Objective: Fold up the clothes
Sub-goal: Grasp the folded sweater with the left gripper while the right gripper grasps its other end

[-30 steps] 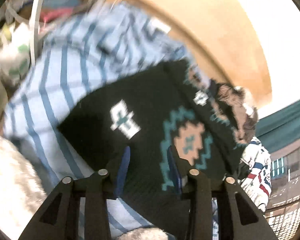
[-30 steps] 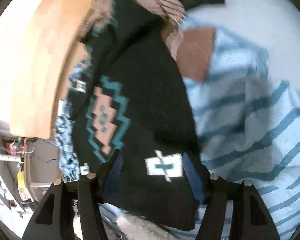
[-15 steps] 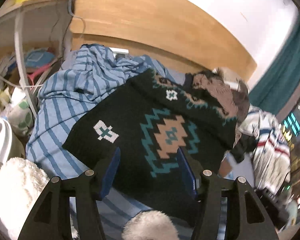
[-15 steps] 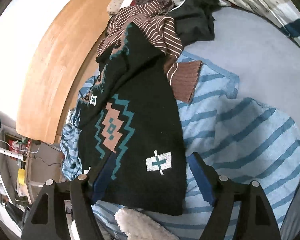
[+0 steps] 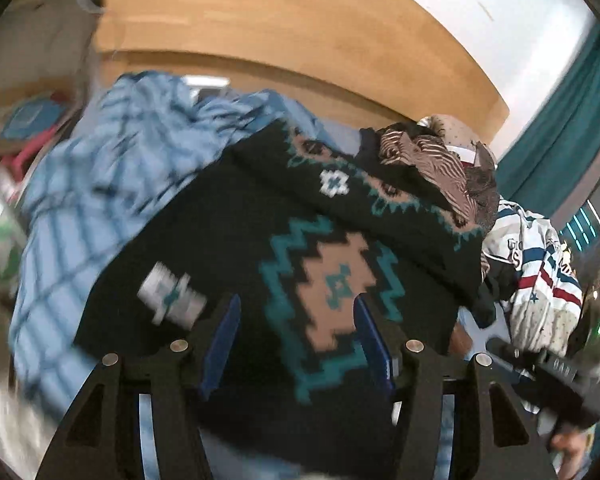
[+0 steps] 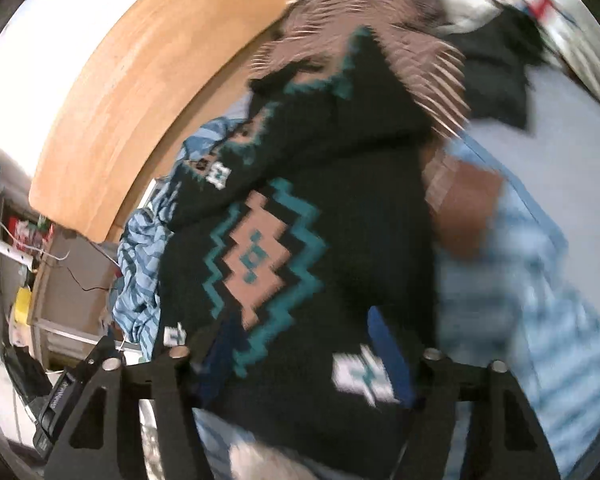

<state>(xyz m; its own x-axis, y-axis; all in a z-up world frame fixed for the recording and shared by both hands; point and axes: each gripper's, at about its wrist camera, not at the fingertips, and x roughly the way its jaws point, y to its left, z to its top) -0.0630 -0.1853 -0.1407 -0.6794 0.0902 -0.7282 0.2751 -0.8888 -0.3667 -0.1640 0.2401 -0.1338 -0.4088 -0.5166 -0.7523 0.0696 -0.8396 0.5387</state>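
Two views show one pile of clothes on a bed.

From the left wrist, the left gripper hangs over a black sweater with a teal and tan diamond pattern. Its blue pads stand partly apart with the sweater spread below and between them; neither pad can be seen pressing the knit, and nothing is lifted. The sweater lies on top of a light blue striped garment, which spills out past its left side toward the wooden headboard. At the sweater's far right end sits a brown striped garment, and beyond that, toward the right edge of the bed, a white jacket with red and blue stripes. A teal curtain hangs at the right. The left part of this view is blurred.

From the right wrist, the right gripper is above the near end of the same black sweater. Its jaws have just been closing and now stand about half apart, with the sweater's hem area between the blue pads; the blur makes it impossible to tell whether they pinch the cloth. The light blue striped garment lies under the sweater to the right, on the pale sheet of the bed. The brown striped garment overlaps the sweater's far end, beside the headboard.
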